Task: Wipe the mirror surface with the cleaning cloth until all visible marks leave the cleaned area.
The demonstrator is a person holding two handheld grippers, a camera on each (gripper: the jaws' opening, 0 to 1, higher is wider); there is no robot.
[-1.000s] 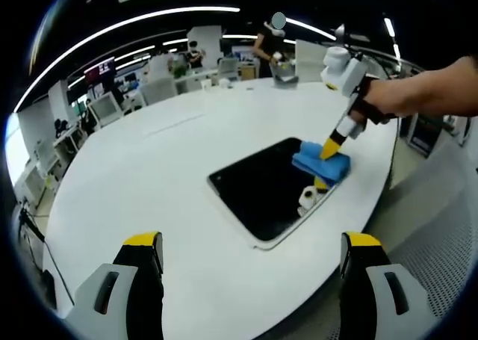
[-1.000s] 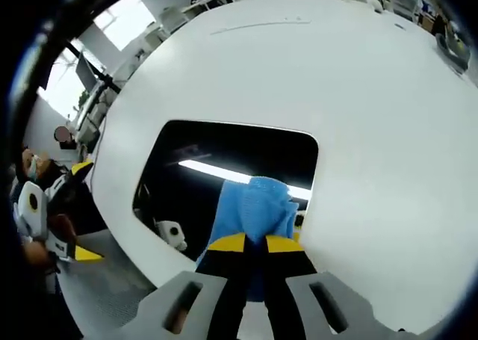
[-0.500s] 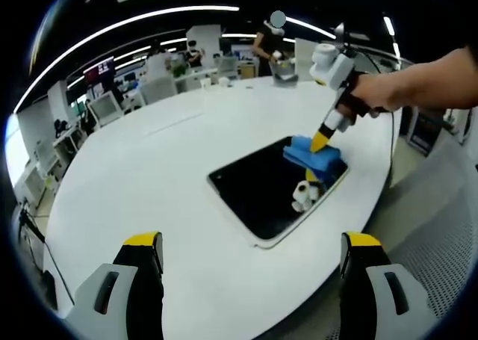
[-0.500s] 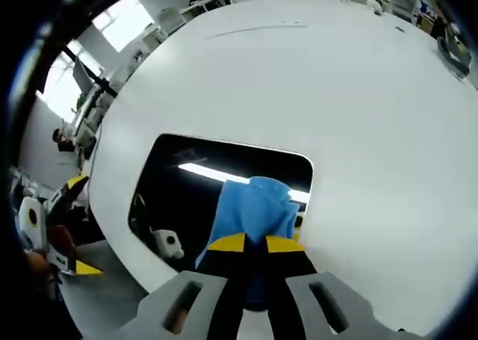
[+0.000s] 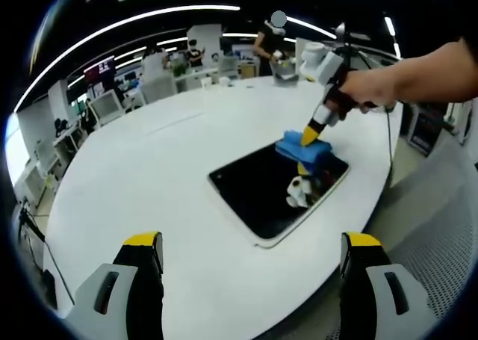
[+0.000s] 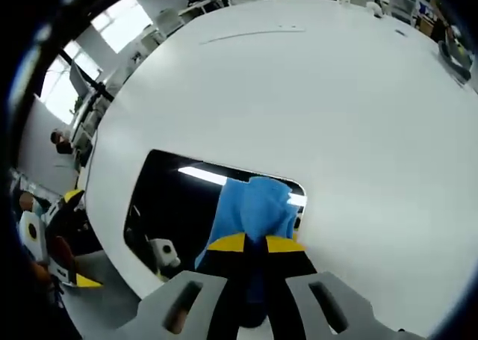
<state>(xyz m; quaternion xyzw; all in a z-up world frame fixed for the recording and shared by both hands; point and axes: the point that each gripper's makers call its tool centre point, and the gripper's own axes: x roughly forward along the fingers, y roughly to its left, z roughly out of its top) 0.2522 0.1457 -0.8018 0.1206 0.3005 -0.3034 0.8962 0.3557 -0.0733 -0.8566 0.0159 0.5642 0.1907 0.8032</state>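
Left gripper view: one white oval desk (image 5: 149, 175) is seen, w/ one dark mirror (image 5: 261, 194) laid flat near its right edge. One blue cleaning cloth (image 5: 302, 146) is pressed on the mirror's far right corner, pinched by the right gripper (image 5: 308, 136), which is held by a person's hand (image 5: 373, 93) coming in from the right. A reflection of that gripper is seen in the glass just below the cloth. The left gripper (image 5: 250, 254) is held above the desk's near edge, well apart from the mirror; its 2 jaws are spread wide, nothing between them.

Right gripper view: the right gripper (image 6: 254, 244) is seen w/ both jaws pressed together on the cleaning cloth (image 6: 254, 205), which is bunched upward from the tips and lies on the mirror (image 6: 179, 205) at its right-hand corner. A ceiling light strip is reflected in the glass. No. of marks on the mirror can't be told. The desk (image 6: 358, 131) is seen around the mirror on all sides.
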